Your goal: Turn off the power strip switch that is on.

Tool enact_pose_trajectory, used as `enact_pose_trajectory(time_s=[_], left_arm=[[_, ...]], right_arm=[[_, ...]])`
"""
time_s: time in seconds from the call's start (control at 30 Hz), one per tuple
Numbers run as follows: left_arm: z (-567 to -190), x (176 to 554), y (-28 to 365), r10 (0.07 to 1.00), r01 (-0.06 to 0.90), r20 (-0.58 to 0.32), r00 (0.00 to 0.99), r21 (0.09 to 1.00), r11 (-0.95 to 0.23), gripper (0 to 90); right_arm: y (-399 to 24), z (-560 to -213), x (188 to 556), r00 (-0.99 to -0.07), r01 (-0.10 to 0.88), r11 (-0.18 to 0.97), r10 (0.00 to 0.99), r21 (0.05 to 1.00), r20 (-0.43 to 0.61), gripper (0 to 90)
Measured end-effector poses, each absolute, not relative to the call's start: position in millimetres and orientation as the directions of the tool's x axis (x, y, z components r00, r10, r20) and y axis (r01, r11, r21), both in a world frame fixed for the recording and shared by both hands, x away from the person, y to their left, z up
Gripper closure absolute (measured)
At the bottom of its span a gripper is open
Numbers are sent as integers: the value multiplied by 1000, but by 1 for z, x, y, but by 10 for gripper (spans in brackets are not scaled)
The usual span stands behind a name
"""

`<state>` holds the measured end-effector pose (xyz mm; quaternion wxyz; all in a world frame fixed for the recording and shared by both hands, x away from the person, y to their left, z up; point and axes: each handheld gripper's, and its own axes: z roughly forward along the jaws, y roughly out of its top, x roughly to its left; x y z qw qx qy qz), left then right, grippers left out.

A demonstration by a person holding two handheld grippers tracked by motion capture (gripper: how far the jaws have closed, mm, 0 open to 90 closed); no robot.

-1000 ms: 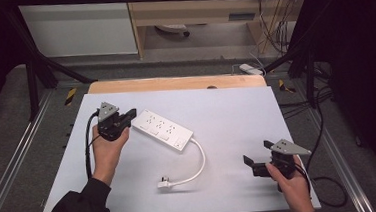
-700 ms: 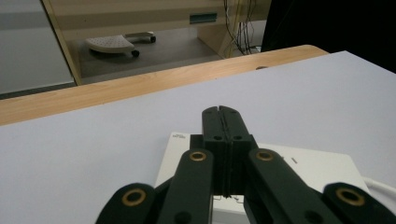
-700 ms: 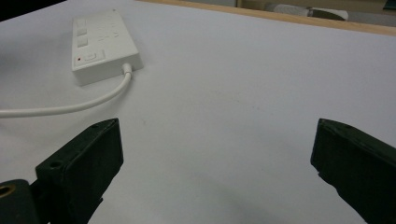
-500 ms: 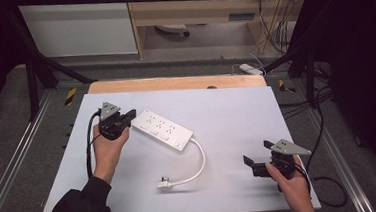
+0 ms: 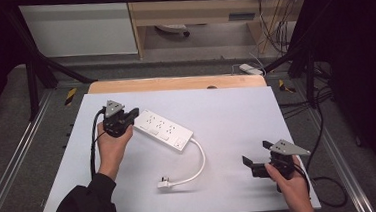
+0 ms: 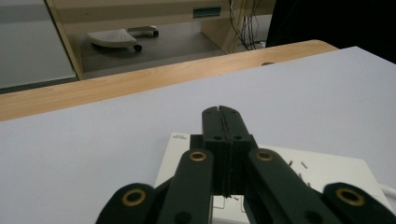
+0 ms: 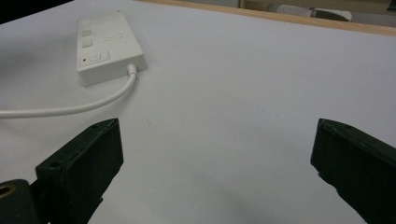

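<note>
A white power strip (image 5: pixel 163 130) lies slanted on the white board (image 5: pixel 226 108), left of the middle. Its cable (image 5: pixel 199 160) curls toward me and ends in a plug (image 5: pixel 164 183). My left gripper (image 5: pixel 134 113) is shut with nothing between its jaws. In the left gripper view its tips (image 6: pixel 219 112) hover over the strip's (image 6: pixel 327 172) left end; whether they touch it I cannot tell. My right gripper (image 5: pixel 257 152) rests open at the board's near right corner, far from the strip. In the right gripper view its spread jaws (image 7: pixel 215 154) frame bare board, with the strip's (image 7: pixel 109 46) switch end and the cable (image 7: pixel 70 109) beyond.
A wooden table edge (image 5: pixel 174 83) runs along the far side of the board. Metal rails (image 5: pixel 11 183) flank the table on both sides. Loose cables (image 5: pixel 326 181) lie on the floor at the right. A wheeled base (image 6: pixel 116 37) stands on the floor beyond the table.
</note>
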<state>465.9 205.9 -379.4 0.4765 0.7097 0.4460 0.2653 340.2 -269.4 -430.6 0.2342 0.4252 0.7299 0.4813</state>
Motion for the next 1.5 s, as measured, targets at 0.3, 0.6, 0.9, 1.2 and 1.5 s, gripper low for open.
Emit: enact_pose_trajectory(time_s=[0.3,0.6,0.9,1.2,1.5], left_arm=[[-388,475,203,885,407,-55,462,900,-156,900],[-395,482,208,893,435,-56,447,886,-162,900],[-403,490,216,905,460,-55,421,873,-161,900],[-410,494,219,909,477,-59,413,864,-160,900],[-414,494,218,907,485,-53,419,857,-174,900]], right_arm=[[-270,-432,340,-526,401,177,848,899,67,28],[-270,-432,340,-527,400,180,847,899,65,28],[-270,-432,340,-527,400,178,847,899,66,28],[-270,-432,340,-530,402,182,845,898,66,28],[-270,-432,340,-531,401,183,845,898,65,28]])
